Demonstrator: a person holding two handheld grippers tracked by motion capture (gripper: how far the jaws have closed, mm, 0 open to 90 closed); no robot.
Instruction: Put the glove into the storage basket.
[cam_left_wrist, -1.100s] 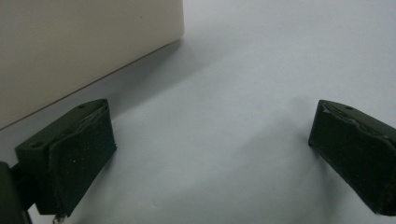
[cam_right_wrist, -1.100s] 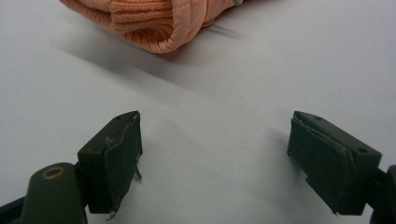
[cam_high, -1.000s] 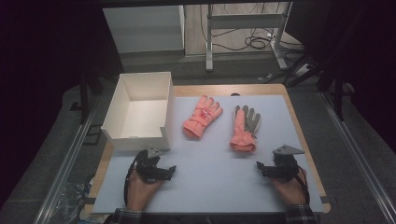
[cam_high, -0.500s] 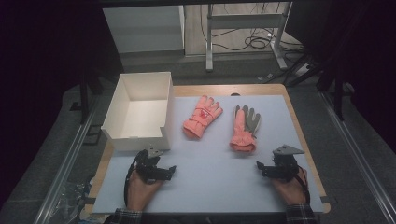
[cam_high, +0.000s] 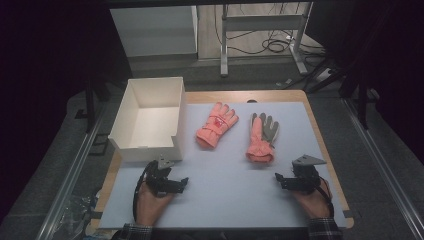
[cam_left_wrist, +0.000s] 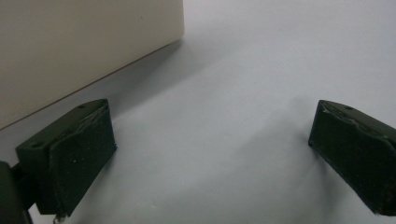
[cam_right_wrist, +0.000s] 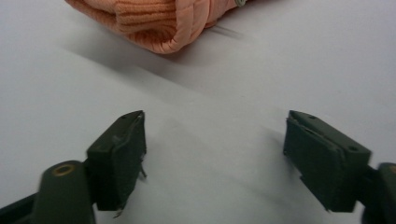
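Two orange gloves lie on the pale mat. One glove (cam_high: 216, 125) is back up at the middle; the other (cam_high: 262, 137) lies to its right, grey palm up. My left gripper (cam_high: 183, 182) rests low on the mat in front of the white box, open with bare mat between its jaws (cam_left_wrist: 210, 135). My right gripper (cam_high: 278, 179) rests near the front right, just short of the grey-palmed glove's ribbed cuff (cam_right_wrist: 154, 23). Its jaws (cam_right_wrist: 215, 144) stand open and have just been closing a little, with nothing between them.
An open white box (cam_high: 125, 135) stands at the mat's left; its near wall (cam_left_wrist: 79, 46) is close to my left gripper. The wooden table edge (cam_high: 330, 165) runs along the right. Beyond the table are a dark floor, desk legs and cables.
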